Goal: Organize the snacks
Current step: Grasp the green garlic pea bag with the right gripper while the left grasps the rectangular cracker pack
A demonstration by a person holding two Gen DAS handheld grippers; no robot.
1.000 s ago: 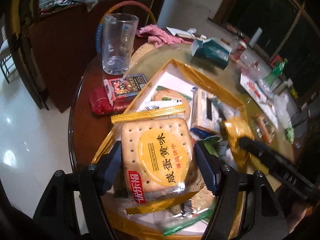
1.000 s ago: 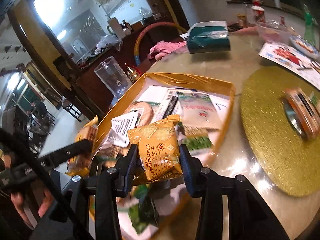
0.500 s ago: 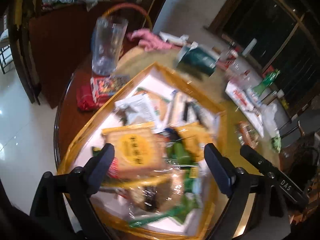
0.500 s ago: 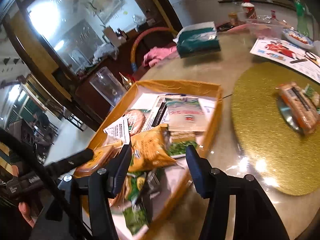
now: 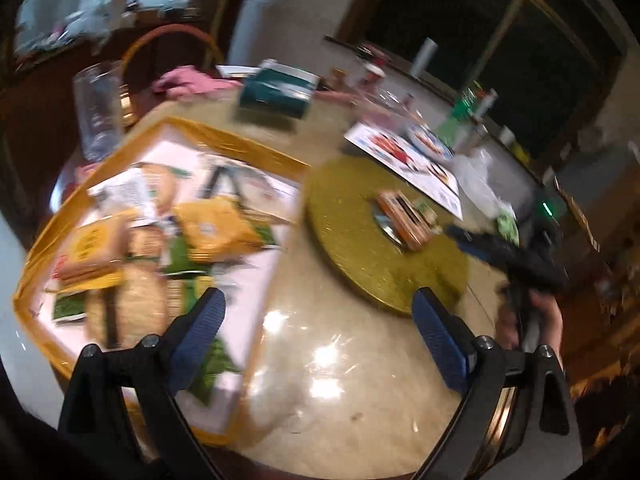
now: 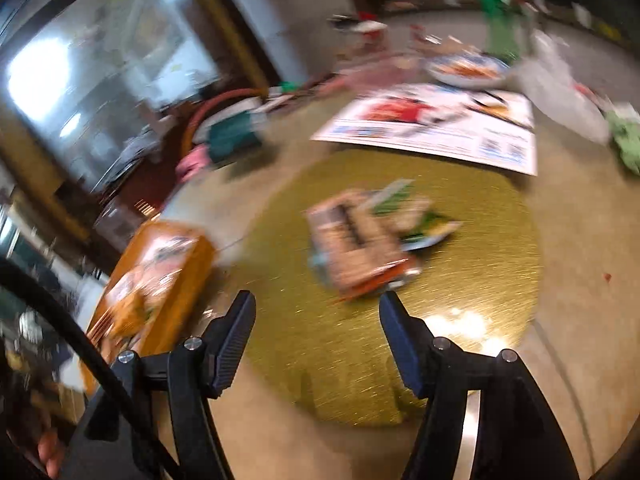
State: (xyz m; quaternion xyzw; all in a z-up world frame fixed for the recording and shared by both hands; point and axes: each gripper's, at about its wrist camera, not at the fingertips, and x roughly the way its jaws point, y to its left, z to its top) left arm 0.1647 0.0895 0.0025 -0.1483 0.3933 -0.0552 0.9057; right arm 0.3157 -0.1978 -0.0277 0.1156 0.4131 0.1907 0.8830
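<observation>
A gold-rimmed tray [image 5: 240,148] on the left holds several snack packs, among them a yellow cracker bag [image 5: 216,228] and a biscuit pack [image 5: 88,248]. A gold round mat [image 5: 348,248] carries an orange-edged snack pack [image 5: 404,216] and a green-white one beside it. My left gripper [image 5: 318,320] is open and empty above the marble table between tray and mat. My right gripper [image 6: 316,320] is open and empty over the mat [image 6: 460,280], just short of the orange-edged pack [image 6: 360,248]. The tray [image 6: 160,272] lies to its left. Both views are blurred.
A tall glass [image 5: 98,112], a pink cloth [image 5: 188,82] and a teal tissue pack [image 5: 280,92] stand behind the tray. A printed leaflet [image 6: 440,124], a plate [image 6: 464,68], a green bottle [image 6: 500,8] and plastic bags [image 5: 480,184] lie beyond the mat.
Both grippers let go of their snack packs into the tray, opened wide and swung right toward the gold mat.
</observation>
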